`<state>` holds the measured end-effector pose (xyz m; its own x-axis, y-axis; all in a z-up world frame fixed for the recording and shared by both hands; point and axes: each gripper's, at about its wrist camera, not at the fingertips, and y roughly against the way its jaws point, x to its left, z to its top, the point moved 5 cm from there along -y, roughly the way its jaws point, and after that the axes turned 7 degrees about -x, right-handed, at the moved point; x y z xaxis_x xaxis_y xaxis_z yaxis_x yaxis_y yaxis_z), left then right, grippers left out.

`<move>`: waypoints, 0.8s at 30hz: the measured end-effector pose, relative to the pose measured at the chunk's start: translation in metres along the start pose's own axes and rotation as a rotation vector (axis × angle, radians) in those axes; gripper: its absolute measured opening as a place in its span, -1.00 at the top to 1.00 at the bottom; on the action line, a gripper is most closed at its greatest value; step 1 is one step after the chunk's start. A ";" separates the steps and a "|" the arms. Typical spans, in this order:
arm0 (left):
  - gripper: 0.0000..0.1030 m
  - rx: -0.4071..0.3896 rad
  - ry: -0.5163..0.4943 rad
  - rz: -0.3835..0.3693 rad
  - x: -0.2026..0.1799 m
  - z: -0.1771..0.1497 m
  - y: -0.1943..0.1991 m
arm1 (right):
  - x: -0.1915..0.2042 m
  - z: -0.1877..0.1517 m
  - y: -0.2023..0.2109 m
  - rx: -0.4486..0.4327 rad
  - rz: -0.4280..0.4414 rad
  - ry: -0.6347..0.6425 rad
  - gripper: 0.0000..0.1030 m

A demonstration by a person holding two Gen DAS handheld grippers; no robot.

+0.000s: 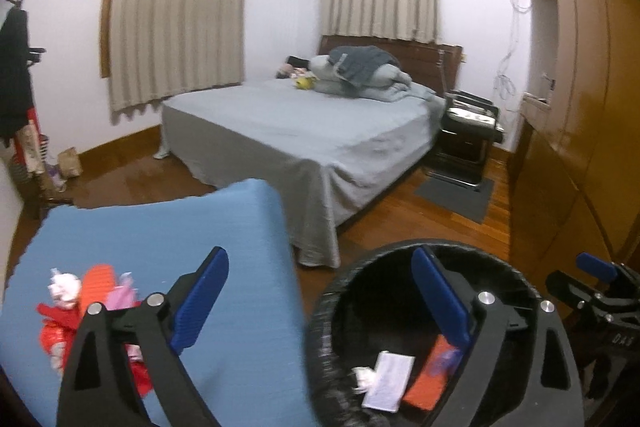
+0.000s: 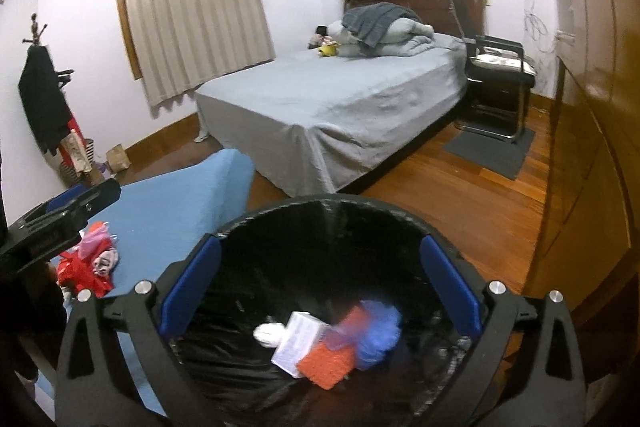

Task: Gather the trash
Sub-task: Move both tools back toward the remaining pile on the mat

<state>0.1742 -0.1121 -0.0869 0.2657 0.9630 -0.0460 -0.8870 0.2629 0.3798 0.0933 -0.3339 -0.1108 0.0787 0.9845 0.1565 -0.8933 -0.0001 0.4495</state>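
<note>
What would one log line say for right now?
left gripper: open, empty | right gripper: open, empty, over bin | in bin: white box, orange piece | trash pile on blue table

bin (image 2: 320, 205) right of mat (image 2: 172, 203)

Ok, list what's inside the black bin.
In the black bin: a white box, an orange textured piece, a blurred blue-purple item and a crumpled white wad. Anything beneath them, and the bin's near side, is hidden.

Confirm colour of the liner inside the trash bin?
Black, glossy liner inside the trash bin; clearest in the right wrist view.
</note>
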 end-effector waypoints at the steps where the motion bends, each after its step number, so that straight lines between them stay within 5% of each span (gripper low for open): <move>1: -0.77 -0.001 0.005 0.018 0.009 -0.001 0.004 | 0.006 0.001 -0.002 0.003 0.009 0.004 -0.89; 24: -0.70 0.039 0.110 0.401 0.192 -0.054 0.066 | 0.150 -0.010 -0.051 0.039 0.210 0.142 -0.89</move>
<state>0.1463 0.0931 -0.1201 -0.1417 0.9898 0.0153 -0.8964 -0.1348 0.4223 0.1460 -0.1845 -0.1191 -0.1719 0.9770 0.1259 -0.8657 -0.2108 0.4541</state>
